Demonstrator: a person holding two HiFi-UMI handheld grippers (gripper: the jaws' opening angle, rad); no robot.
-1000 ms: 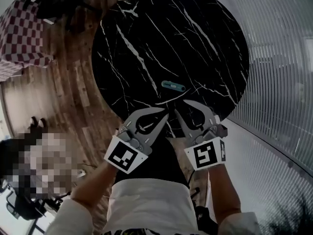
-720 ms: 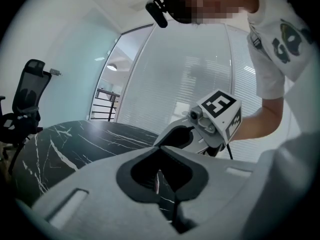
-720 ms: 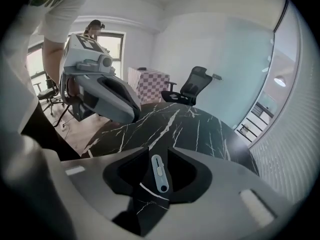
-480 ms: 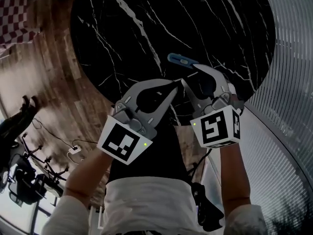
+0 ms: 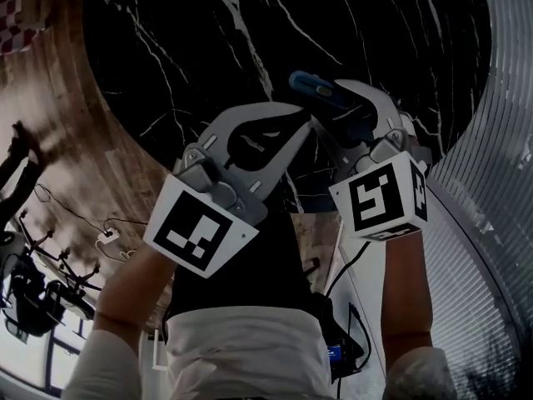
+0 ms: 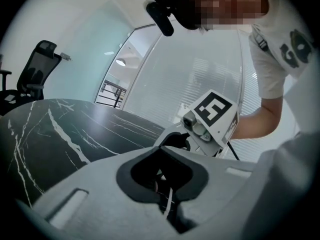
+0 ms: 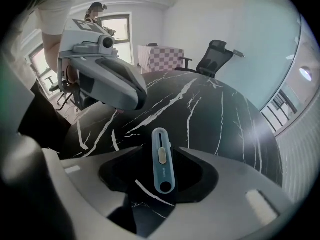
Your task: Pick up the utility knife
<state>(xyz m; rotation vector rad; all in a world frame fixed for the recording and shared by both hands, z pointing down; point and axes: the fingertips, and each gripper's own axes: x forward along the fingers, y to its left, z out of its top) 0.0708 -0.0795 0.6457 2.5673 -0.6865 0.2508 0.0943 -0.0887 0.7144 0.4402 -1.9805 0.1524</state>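
The blue utility knife [image 7: 162, 161] lies flat on the black marble table [image 7: 225, 119], near its front edge. My right gripper [image 7: 161, 151] points steeply down over it. Its jaws have just been opening and stand wide on either side of the knife, with no pad touching it. In the head view only the knife's far end [image 5: 310, 83] shows beyond the right gripper [image 5: 331, 107]. My left gripper [image 5: 306, 122] hovers just left of it, shut on nothing, its tips meeting [image 6: 165, 148].
The round table's [image 5: 166, 40] front edge runs under both grippers. Beyond it are a wooden floor [image 5: 50, 115] with cables [image 5: 108, 236] at left and a slatted glass wall [image 5: 500, 140] at right. An office chair [image 7: 215, 56] and a checkered box [image 7: 161, 56] stand past the table's far side.
Both grippers have come down toward the table and closer to the knife. The right jaws have spread, and the knife now lies between them. The left jaws stayed shut.
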